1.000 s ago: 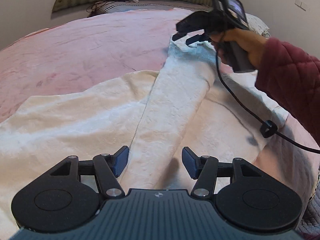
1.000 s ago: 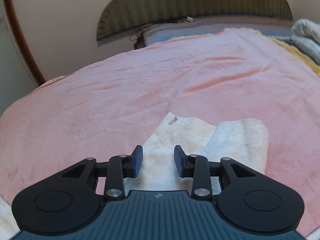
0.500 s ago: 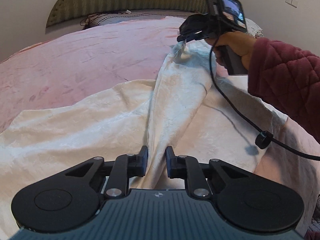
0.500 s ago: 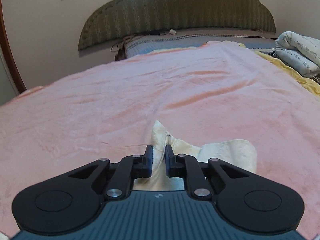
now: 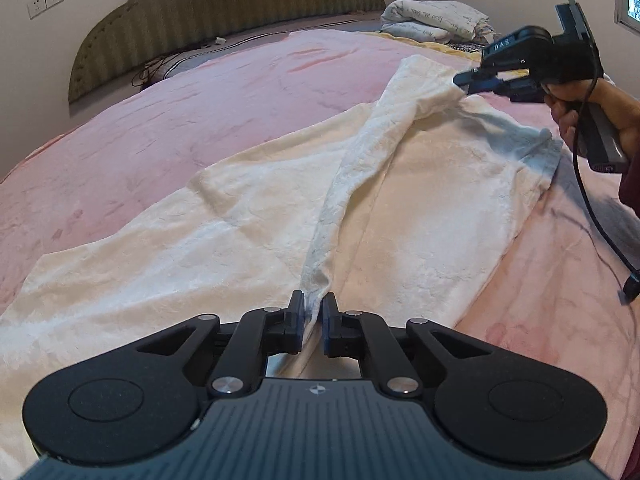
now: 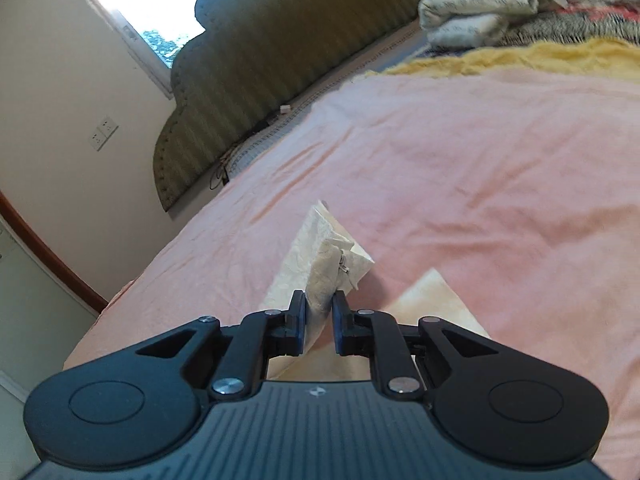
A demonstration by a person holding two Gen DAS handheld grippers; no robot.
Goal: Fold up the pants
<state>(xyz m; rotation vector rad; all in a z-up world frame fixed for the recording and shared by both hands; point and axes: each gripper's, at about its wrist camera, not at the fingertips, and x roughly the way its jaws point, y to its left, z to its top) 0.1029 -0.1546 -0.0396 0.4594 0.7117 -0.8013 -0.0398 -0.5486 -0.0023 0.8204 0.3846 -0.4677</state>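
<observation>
White textured pants point(image 5: 248, 216) lie spread on the pink bed cover. My left gripper point(image 5: 312, 312) is shut on a raised fold of the pants near me. A taut ridge of cloth runs from it up to my right gripper point(image 5: 466, 80), which is shut on the far end and holds it lifted above the bed. In the right wrist view the right gripper point(image 6: 319, 312) pinches a bunched piece of the pants point(image 6: 328, 268) with a small metal zipper pull showing.
The pink blanket point(image 5: 200, 100) covers the bed. A green padded headboard point(image 5: 224, 12) stands at the far end. Folded bedding point(image 5: 436, 20) lies at the far right, with a yellow blanket point(image 6: 520, 56) beside it. The right gripper's cable point(image 5: 588, 208) hangs over the bed.
Both grippers closed on the pants, from open a second ago. Since then both have lifted the cloth, and the right gripper has moved right and tilted, pulling the fold taut.
</observation>
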